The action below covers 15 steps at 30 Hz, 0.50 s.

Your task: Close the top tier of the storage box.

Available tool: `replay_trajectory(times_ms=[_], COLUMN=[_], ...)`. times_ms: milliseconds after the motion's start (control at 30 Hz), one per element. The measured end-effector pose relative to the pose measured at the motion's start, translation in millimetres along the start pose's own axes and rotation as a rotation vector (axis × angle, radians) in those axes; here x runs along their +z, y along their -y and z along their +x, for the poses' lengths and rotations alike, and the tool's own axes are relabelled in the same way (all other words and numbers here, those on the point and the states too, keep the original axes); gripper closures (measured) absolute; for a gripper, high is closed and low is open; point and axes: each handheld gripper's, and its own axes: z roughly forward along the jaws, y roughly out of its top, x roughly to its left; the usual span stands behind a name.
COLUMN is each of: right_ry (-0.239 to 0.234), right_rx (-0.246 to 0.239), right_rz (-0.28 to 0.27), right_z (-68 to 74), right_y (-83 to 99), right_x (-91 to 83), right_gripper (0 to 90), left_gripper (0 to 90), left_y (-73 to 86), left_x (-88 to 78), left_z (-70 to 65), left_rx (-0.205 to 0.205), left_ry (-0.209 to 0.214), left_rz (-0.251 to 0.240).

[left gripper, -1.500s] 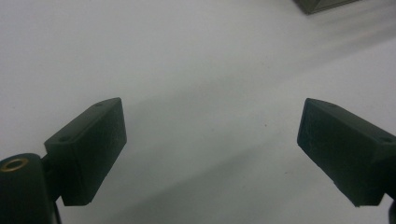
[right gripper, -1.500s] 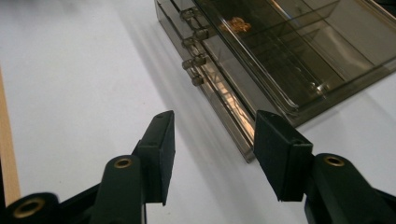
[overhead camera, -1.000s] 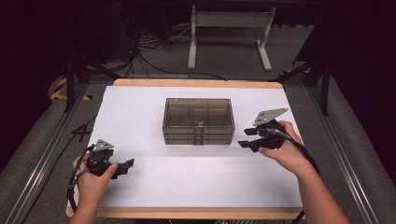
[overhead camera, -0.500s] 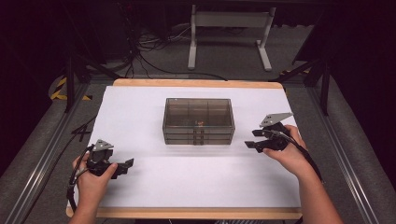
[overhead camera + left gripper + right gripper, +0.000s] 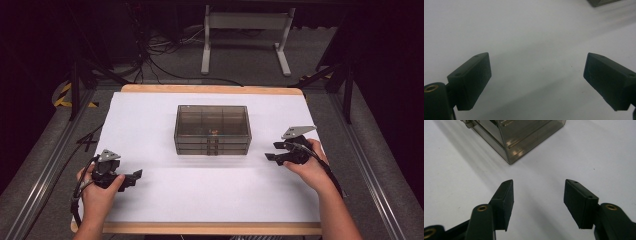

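Note:
A smoky see-through drawer box point(image 5: 212, 130) stands in the middle of the white table top point(image 5: 150, 115), with something small and orange inside. My right gripper point(image 5: 270, 152) hovers low to the box's right, pointing at its near right corner. In the right gripper view that gripper point(image 5: 539, 183) is open; its jaws have just been opening with nothing between them, and the box point(image 5: 524, 137) lies just ahead. My left gripper point(image 5: 136, 177) rests at the near left, aimed right. In the left gripper view this gripper point(image 5: 536, 60) stands wide open over bare table, with a box corner point(image 5: 601, 2) far off.
A wooden rim point(image 5: 210, 228) borders the table. Metal rails point(image 5: 370, 165) run along both sides. Beyond the far edge stand a white frame point(image 5: 245, 30) and loose cables point(image 5: 165, 55) on the floor.
The right hand has sunk toward the table beside the box, and its jaws have spread a little wider. The left hand has kept still.

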Motion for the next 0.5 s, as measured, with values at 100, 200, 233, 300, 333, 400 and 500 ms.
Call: replay_trajectory(times_ms=[100,200,233,300,333,400,500], right_ry=[-0.002,-0.008,-0.009,-0.014,-0.014,-0.013,-0.017], right_rx=[0.011,0.018,0.018,0.026,0.021,0.019,0.011], right_rz=[0.015,0.033,0.04,0.048,0.051,0.061,0.06], right_z=[-2.0,-3.9,-4.4,-5.1,-5.6,-5.8,-5.6], right_y=[6.1,12.5,14.2,17.1,18.1,19.7,21.2], right_x=[4.1,9.2,10.5,12.9,14.0,15.5,17.2], right_gripper=[42.3,42.3,42.3,42.2,42.1,41.7,41.2], left_gripper=[8.6,8.6,8.6,8.6,8.6,8.5,8.6], left_y=[0.3,0.5,0.5,0.5,0.6,0.6,0.8], left_x=[0.7,1.2,1.3,1.4,1.7,2.1,2.6], left_z=[0.8,0.7,0.7,1.0,1.0,1.3,0.9], left_rx=[0.001,0.001,0.0,0.0,0.0,0.003,0.003], left_ry=[0.0,-0.001,-0.001,0.002,0.002,0.003,0.004], left_rz=[0.005,0.004,0.004,0.006,0.006,0.009,0.012])
